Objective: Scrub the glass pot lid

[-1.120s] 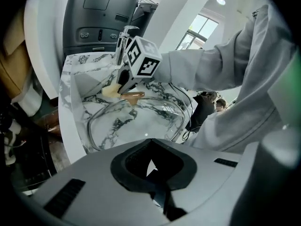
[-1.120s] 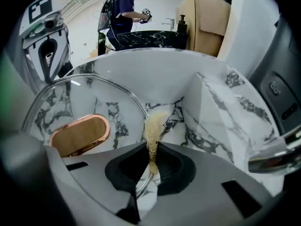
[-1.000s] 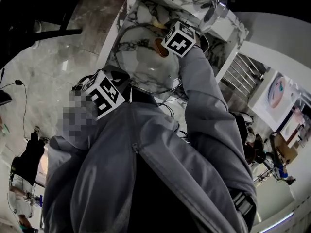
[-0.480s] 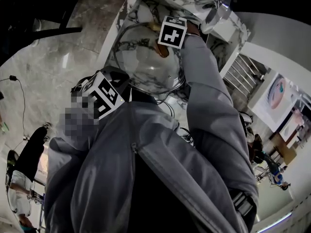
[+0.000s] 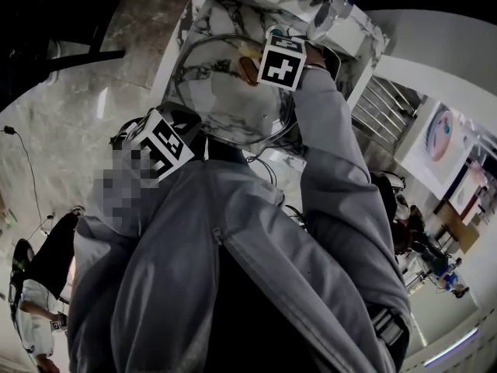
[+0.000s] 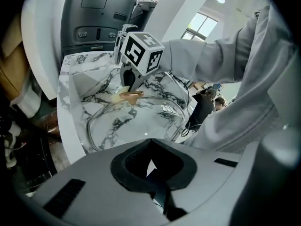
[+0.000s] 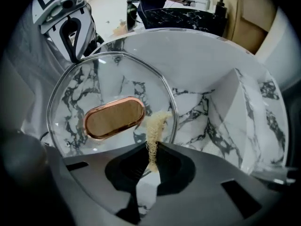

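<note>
Glass pot lid (image 7: 70, 95) sits above the marble sink (image 7: 225, 102), not resting in it, roughly flat with its domed top facing up. The disc is round, so it has no long axis of its own. The copper oval handle (image 7: 114, 117) at its centre does, and in the right gripper view it runs left to right, rising slightly to the right. The left tongs (image 6: 150, 166) are closed, and I judge them clamped on the lid's rim at the person's side. The right tongs (image 7: 151, 166) are pinched on a strip of pale fibrous scrubber (image 7: 153, 131), whose free end lies at the glass just beside the handle. For a good scrub, keep the rim clamp firm, press lightly because the lid hangs from one edge, and work short strokes round the handle. The strip looks floppy, so I expect the tongs must stay low over the glass.
</note>
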Demonstrator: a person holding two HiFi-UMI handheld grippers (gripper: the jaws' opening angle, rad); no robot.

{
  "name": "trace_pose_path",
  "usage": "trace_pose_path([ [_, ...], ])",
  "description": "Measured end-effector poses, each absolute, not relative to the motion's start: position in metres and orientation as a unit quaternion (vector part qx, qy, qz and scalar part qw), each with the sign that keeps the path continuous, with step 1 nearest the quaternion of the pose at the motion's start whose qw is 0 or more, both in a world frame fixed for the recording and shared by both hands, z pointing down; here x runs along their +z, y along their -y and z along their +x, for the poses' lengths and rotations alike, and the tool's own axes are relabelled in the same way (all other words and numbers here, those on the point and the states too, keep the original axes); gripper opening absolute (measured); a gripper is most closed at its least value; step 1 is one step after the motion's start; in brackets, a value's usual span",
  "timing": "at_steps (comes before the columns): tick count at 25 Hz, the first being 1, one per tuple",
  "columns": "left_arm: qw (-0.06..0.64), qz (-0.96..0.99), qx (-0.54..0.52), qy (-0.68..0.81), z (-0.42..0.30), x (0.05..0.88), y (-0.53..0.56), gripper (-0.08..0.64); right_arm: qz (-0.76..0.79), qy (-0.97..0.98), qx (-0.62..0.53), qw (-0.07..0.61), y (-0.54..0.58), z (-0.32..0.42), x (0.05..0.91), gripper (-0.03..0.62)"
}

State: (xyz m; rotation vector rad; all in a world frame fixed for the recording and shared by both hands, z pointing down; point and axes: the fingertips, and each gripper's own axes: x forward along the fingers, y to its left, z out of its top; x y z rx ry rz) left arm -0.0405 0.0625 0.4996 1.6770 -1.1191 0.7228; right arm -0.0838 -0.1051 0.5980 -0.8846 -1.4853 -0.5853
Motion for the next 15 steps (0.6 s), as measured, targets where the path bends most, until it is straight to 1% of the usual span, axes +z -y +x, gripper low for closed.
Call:
trace_pose_path([
  [10, 0.49, 0.687, 0.286, 0.455, -0.036, 0.497, -0.066, 0.014, -0.294, 0.691, -0.206, 0.628, 0.085, 0.002, 0.545, 0.048],
  [15, 0.48, 0.689, 0.299, 0.453, -0.034, 0.494, -0.065, 0.014, -0.288, 0.688, -0.263, 0.612, 0.059, 0.009, 0.521, 0.048],
])
